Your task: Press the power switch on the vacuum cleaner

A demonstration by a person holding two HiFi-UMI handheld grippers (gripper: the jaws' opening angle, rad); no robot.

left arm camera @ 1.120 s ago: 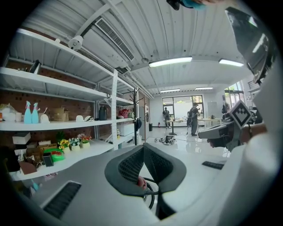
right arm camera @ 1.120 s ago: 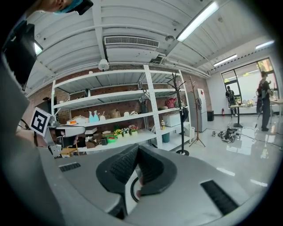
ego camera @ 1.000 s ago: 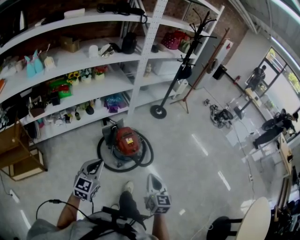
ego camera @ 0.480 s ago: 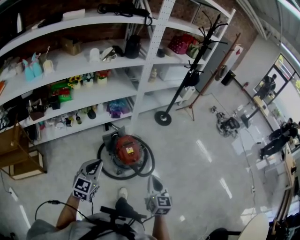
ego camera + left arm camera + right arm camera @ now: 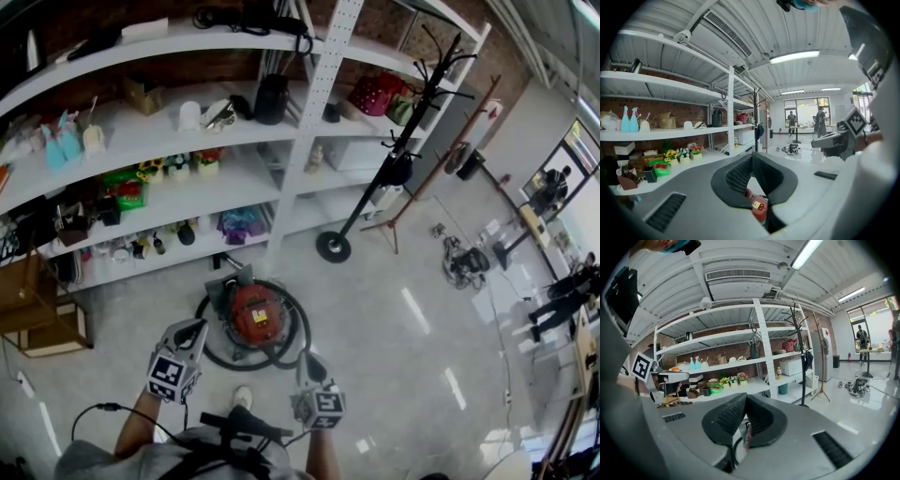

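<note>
floor (image 5: 394, 328): glossy, pale | vacuum cleaner (image 5: 255, 312), hose (image 5: 292, 345) coiled round | coat stand (image 5: 333, 247) | wooden crate (image 5: 23, 286)

The vacuum cleaner (image 5: 255, 314) sits on the floor (image 5: 403, 356) just before the shelves (image 5: 187, 187), its hose (image 5: 296, 323) coiled round it. A coat stand (image 5: 333, 247) stands to its right, a wooden crate (image 5: 42, 323) far left.
</note>
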